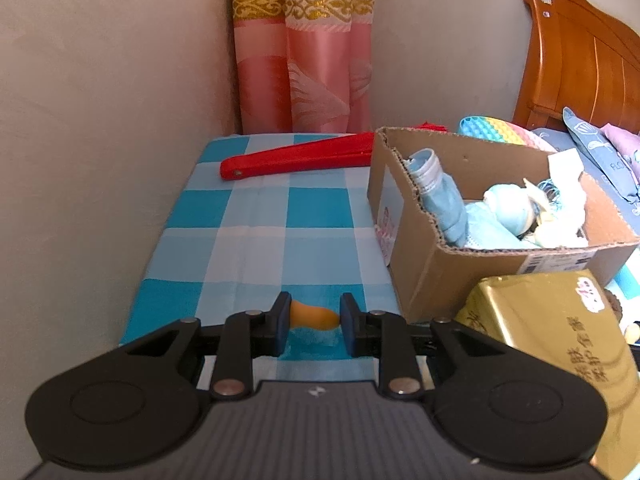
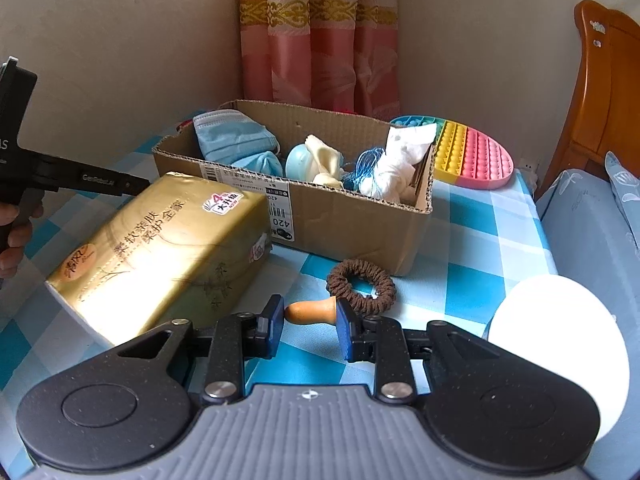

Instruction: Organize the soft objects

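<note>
Left gripper: jaws nearly closed, pads pressed on the two ends of a small orange gourd-shaped piece, held above the checked tabletop.
Right gripper: jaws drawn in, clamped end to end on a small tan gourd-shaped piece, just in front of the scrunchie.
Cardboard box: open on the tabletop; inside are blue face masks, a pale blue round thing, cream cloth, blue netting and white crumpled cloth.
Brown scrunchie: lies flat on the tabletop, just in front of the box, outside it.
Gold tissue pack: lies tilted, left of the scrunchie, near the box's front corner.
Rainbow pop-it mat: flat on the tabletop behind the box's right end.
Red folded fan: lies left of the box, near the pink curtain.
White round thing: at the tabletop's right edge, overexposed; kind unclear.
Person's hand: at the left edge of the right wrist view, gripping the other gripper's handle.
</note>
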The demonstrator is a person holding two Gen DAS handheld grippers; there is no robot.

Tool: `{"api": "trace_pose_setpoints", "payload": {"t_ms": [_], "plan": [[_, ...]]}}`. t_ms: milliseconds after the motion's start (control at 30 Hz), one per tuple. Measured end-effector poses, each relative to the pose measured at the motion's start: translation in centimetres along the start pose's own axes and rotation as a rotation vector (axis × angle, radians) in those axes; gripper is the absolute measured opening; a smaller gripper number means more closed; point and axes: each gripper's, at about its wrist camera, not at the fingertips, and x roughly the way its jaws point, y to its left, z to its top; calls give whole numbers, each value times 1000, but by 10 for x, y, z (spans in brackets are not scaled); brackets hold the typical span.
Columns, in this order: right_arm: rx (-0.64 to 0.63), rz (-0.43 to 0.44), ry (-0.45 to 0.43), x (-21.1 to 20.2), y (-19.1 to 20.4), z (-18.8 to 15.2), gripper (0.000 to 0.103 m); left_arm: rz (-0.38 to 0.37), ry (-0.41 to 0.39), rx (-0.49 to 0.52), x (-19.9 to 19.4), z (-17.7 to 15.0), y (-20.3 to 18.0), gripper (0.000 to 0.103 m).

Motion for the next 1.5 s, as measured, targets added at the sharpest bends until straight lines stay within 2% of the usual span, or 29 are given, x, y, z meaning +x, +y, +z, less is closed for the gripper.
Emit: {"api": "trace_pose_setpoints", "payload": {"t_ms": [367, 567, 767, 800, 900, 967, 1033, 1100, 1267, 1500], "plan": [[-62, 2, -40, -27, 4, 13, 32, -59, -4, -13, -54, -11, -1, 24], [-114, -22, -101, -35, -3, 39, 32, -86, -10, -6, -73, -15, -8, 24], [-120, -43, -135, -21, -17, 70, 34, -112, -16, 3, -81, -13, -17, 24], [-130, -49, -134, -16, -18, 74, 37, -114, -18, 5, -82, -12, -18, 24], [-127, -70, -135, -9, -20, 80, 65, -118, -24, 21, -85, -8, -22, 24], [-115, -53, -144, -11, -20, 78, 74, -121, -26, 26, -87, -4, -23, 24], [-107, -38, -141, -15, -18, 71, 92, -127, -35, 39, -89, 0, -27, 24], [-100, -39, -145, -21, -16, 63, 100, -135, -44, 61, -90, 7, -32, 24], [-49, -15, -107, -35, -11, 40, 103, -178, -68, 118, -88, 25, -50, 24], [34, -32, -71, -51, -5, 10, 103, -254, -88, 186, -76, 59, -79, 25]]}}
